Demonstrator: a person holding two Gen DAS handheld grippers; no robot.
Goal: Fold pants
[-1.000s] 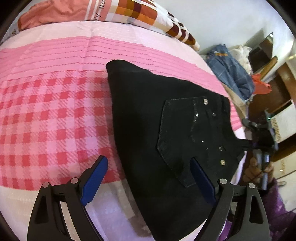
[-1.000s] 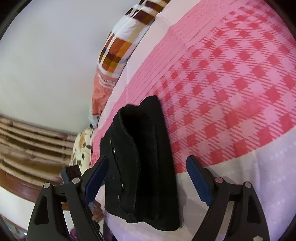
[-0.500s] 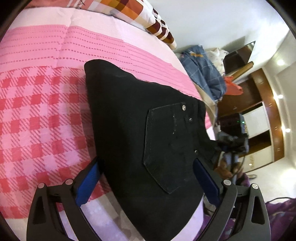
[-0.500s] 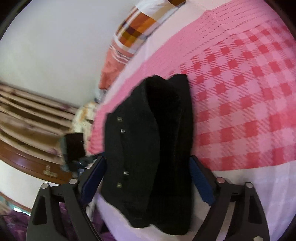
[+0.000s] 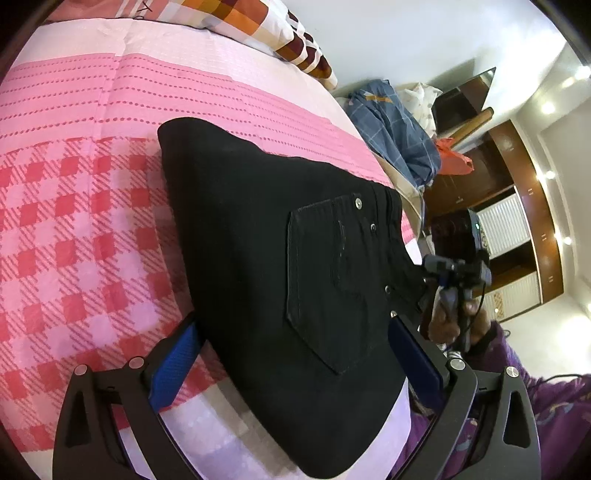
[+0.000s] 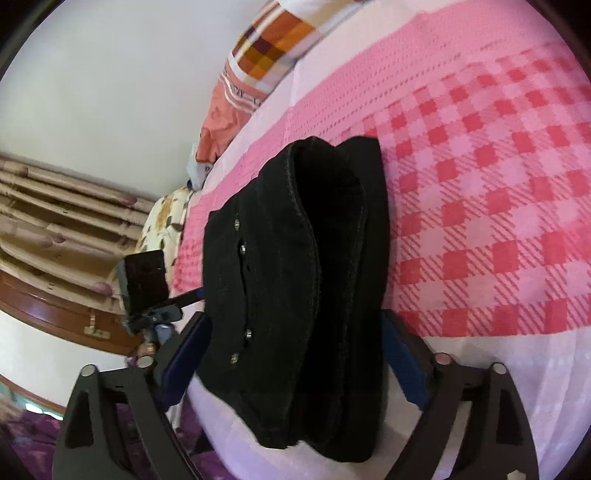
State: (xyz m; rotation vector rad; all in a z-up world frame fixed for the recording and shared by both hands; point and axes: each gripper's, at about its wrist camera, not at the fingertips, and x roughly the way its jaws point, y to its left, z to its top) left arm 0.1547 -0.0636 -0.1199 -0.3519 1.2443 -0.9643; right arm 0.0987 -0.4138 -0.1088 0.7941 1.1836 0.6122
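Pants: I see folded black denim pants (image 5: 280, 280) at frame centre on the pink checked bedsheet (image 5: 74, 229).
Left gripper (image 5: 295, 354): released, jaws straddling the pants.
Right gripper (image 6: 295, 362): released, likewise.

A bed (image 5: 85, 206) wears a pink sheet (image 6: 491, 192), dotted stripes toward the head and red-and-pink checks lower down, with a pale band along the near edge. At the head lies a pillow (image 5: 240, 22) checked in orange, brown and white, and beside it an orange-pink pillow (image 6: 225, 114). Past the bed's far corner sits a heap of blue checked cloth (image 5: 395, 129) with something red (image 5: 452, 158) next to it, perhaps a bag. Dark wooden cupboards (image 5: 517, 206) stand behind. Beige curtains (image 6: 55, 221) hang near a white wall (image 6: 110, 74).
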